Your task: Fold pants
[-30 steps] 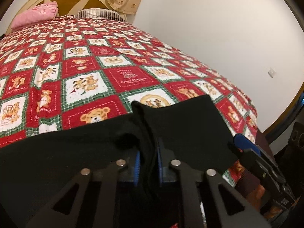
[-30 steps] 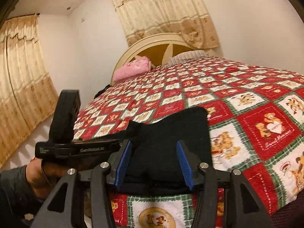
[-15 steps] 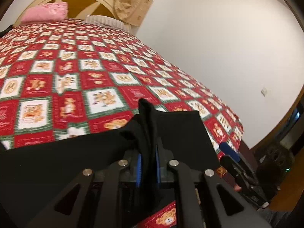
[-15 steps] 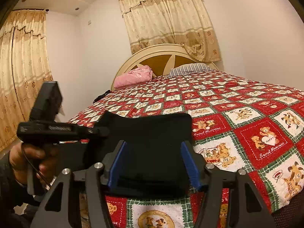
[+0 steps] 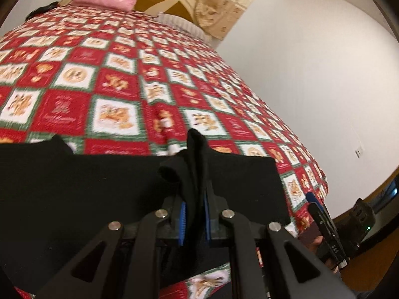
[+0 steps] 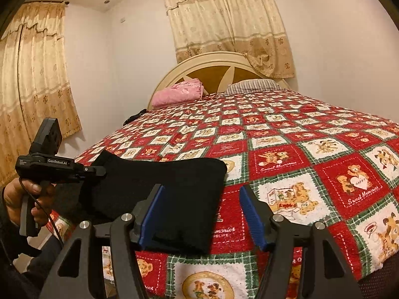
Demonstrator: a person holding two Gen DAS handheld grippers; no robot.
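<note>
The black pants (image 5: 99,186) lie folded near the foot of the bed on the red teddy-bear quilt (image 5: 112,94). My left gripper (image 5: 194,220) is shut on a pinched ridge of the pants cloth and lifts it. In the right wrist view the pants (image 6: 169,186) lie as a flat black slab. My right gripper (image 6: 202,216) is open, its left finger over the pants' near right part, its right finger over bare quilt (image 6: 311,174). The left gripper (image 6: 99,172) shows there at the pants' left edge.
A pink pillow (image 6: 178,94) and a striped pillow (image 6: 251,86) lie by the cream headboard (image 6: 219,69). A small dark object (image 6: 134,118) lies on the quilt's far left edge. Curtains (image 6: 32,74) hang at left and behind. A white wall (image 5: 324,62) runs along the bed's right.
My left gripper has risen and carried the pinched cloth farther up and to the left. My right gripper has shifted right off the middle of the pants, still open.
</note>
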